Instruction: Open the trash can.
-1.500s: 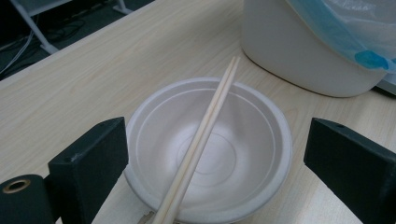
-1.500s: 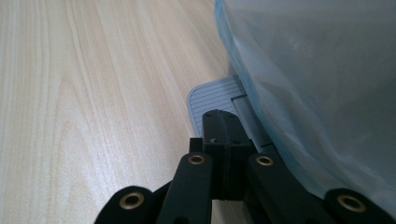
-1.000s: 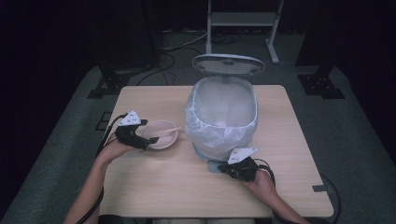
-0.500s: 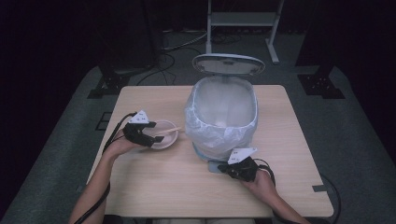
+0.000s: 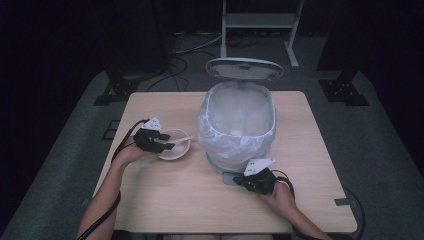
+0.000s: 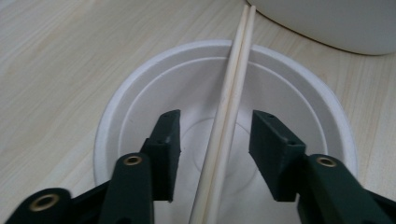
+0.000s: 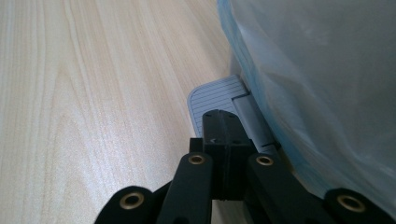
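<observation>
A white paper bowl (image 5: 175, 149) (image 6: 112, 107) sits left of the bin, with a pair of pale wooden chopsticks (image 5: 183, 139) (image 6: 231, 107) lying across it. My left gripper (image 5: 167, 143) (image 6: 215, 119) hangs low over the bowl. Its jaws have just been closing, and the chopsticks run between them with a gap on each side. My right gripper (image 5: 240, 180) (image 7: 223, 122) is shut with nothing between its jaws, its tips resting on the grey ribbed pedal (image 7: 212, 95) of the bin (image 5: 240, 125). The bin's lid (image 5: 245, 69) stands up.
The bin is lined with a clear plastic bag (image 7: 317, 70) and takes the table's middle back. Bare wooden tabletop (image 5: 180, 200) lies in front of both hands. The bin's white wall (image 6: 336, 23) is close behind the bowl.
My left gripper has shifted right and down over the bowl, and its jaws have narrowed around the chopsticks. The right gripper has kept still on the pedal.
</observation>
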A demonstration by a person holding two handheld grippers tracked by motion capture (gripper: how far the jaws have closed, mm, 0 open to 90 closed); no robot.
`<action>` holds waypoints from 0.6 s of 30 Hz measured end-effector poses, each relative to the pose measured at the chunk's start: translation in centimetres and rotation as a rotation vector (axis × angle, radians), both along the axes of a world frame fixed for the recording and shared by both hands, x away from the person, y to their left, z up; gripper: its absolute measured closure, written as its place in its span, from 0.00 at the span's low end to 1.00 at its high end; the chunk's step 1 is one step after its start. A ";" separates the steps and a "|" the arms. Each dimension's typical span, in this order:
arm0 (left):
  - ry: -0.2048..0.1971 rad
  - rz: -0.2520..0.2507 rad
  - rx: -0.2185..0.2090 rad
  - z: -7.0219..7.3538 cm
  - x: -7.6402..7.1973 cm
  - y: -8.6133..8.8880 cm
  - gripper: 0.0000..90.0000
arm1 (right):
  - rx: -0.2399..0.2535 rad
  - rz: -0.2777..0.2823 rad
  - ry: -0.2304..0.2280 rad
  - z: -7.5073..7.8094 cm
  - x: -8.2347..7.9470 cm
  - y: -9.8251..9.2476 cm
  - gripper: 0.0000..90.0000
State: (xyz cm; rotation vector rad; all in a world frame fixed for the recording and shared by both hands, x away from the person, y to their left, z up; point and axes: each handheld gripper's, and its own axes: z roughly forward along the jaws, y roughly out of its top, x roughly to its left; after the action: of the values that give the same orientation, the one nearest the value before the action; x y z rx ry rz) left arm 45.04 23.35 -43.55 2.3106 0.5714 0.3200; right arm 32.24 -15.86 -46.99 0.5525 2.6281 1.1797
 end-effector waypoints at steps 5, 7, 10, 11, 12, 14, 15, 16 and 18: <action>0.014 -0.023 0.026 -0.1 0.0 -0.4 0.70 | -0.001 -0.001 0.004 0.0 0.0 0.0 1.00; 0.021 -0.032 0.039 0.0 0.1 -0.5 0.77 | -0.002 -0.001 0.003 0.0 0.0 0.0 1.00; 0.016 -0.041 0.046 0.1 0.1 -0.6 0.84 | -0.002 0.000 0.002 0.0 0.0 0.0 1.00; 0.016 -0.048 0.057 0.2 0.0 -0.6 0.85 | -0.002 0.000 0.003 0.0 0.0 0.0 1.00; 0.016 -0.052 0.063 0.2 0.0 -0.7 0.87 | -0.003 0.001 0.000 0.0 0.0 0.0 1.00; 0.019 -0.058 0.066 0.2 0.0 -0.7 0.88 | -0.005 0.001 0.000 0.1 0.0 0.0 1.00; 0.019 -0.058 0.066 0.2 0.0 -0.7 0.88 | -0.005 0.001 0.000 0.1 0.0 0.0 1.00; 0.020 -0.060 0.066 0.3 0.0 -0.6 0.88 | -0.007 0.002 0.001 0.1 0.0 0.1 1.00; 0.019 -0.065 0.073 0.3 0.0 -0.5 0.88 | -0.010 0.003 0.000 0.1 0.0 0.1 1.00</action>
State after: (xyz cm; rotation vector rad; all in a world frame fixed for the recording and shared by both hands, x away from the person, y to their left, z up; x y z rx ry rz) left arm 45.00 22.80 -43.23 2.3996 0.5005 0.2927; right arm 32.25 -15.80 -46.90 0.5465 2.6343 1.1673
